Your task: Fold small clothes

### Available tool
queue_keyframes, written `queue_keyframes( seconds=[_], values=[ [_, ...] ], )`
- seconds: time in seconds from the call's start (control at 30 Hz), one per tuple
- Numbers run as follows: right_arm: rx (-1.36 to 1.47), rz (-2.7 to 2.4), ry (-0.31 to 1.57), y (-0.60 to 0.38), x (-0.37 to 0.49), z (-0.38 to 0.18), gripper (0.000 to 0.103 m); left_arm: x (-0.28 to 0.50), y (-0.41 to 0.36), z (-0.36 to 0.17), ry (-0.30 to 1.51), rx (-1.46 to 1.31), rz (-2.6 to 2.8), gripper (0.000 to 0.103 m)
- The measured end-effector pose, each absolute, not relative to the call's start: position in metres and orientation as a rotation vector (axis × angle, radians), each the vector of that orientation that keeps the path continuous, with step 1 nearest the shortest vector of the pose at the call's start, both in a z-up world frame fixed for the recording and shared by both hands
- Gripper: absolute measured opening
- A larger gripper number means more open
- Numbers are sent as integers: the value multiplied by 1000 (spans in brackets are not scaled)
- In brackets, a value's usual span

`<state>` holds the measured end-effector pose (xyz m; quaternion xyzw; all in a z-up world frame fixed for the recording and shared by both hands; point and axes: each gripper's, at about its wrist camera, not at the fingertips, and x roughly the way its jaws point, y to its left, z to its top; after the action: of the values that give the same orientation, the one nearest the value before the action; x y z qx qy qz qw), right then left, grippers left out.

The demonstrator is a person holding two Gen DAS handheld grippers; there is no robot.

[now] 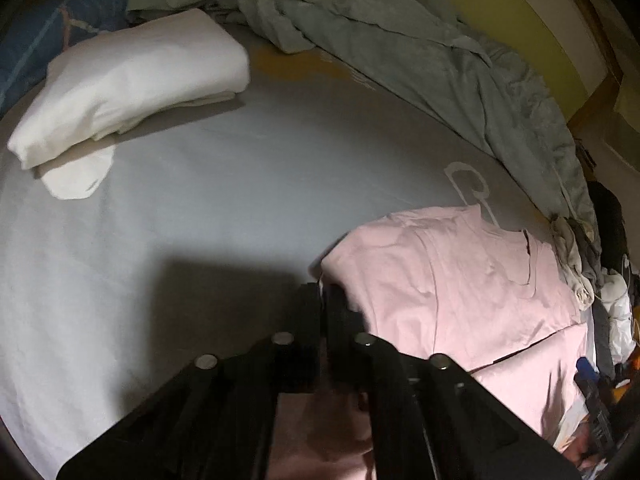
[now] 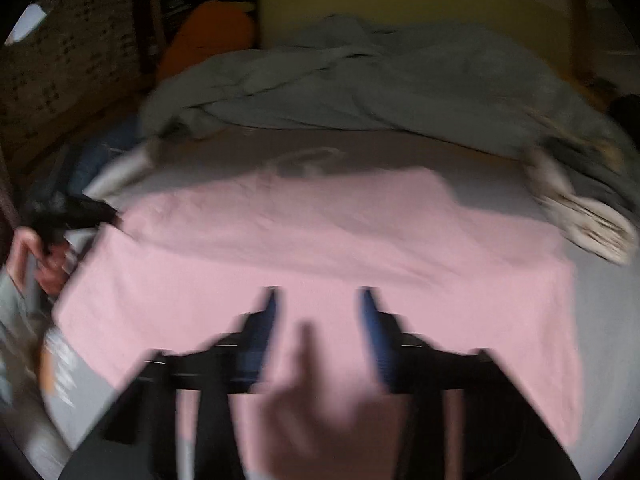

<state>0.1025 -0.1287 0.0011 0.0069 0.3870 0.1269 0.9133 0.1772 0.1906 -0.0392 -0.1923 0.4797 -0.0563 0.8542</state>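
Observation:
A pink T-shirt point(image 1: 460, 280) lies partly folded on the grey bed sheet point(image 1: 200, 220), its top part laid over the lower part. My left gripper point(image 1: 322, 292) is shut on the shirt's left edge, where the fold starts. In the blurred right wrist view the pink shirt point(image 2: 320, 240) spreads across the sheet. My right gripper point(image 2: 318, 300) is open and empty just above the shirt's near half. The left gripper point(image 2: 80, 212) shows there at the shirt's left edge, held by a hand.
A folded white garment point(image 1: 132, 80) lies at the far left of the bed. A crumpled grey-green duvet point(image 1: 400, 40) runs along the back. A white hanger point(image 1: 468, 184) lies behind the pink shirt. More clothes point(image 1: 576, 264) are heaped at the right edge.

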Motion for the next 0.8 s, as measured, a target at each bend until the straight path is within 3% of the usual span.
queue_keyframes(
  seconds=[0.2,0.4,0.43,0.53,0.67,0.73,0.77,0.8],
  values=[
    [35,502,861,-14,168,4,28,153,221,-7,881,-367,103,1],
    [42,494,965,69,224,-21,28,162,234,-35,982,-378,149,3],
    [44,467,993,77,233,-26,26,162,238,-36,980,-381,143,8],
    [58,437,1066,90,249,-40,9,167,250,-38,953,-483,83,24],
    [24,345,1113,94,274,-61,4,171,261,-40,934,-616,-25,36],
    [29,315,1100,92,284,-64,3,174,261,-45,957,-600,-20,29],
    [25,297,1098,91,290,-66,2,174,258,-45,954,-574,-4,1],
    [30,279,1092,90,295,-66,1,175,255,-44,944,-543,16,2]
  ],
)
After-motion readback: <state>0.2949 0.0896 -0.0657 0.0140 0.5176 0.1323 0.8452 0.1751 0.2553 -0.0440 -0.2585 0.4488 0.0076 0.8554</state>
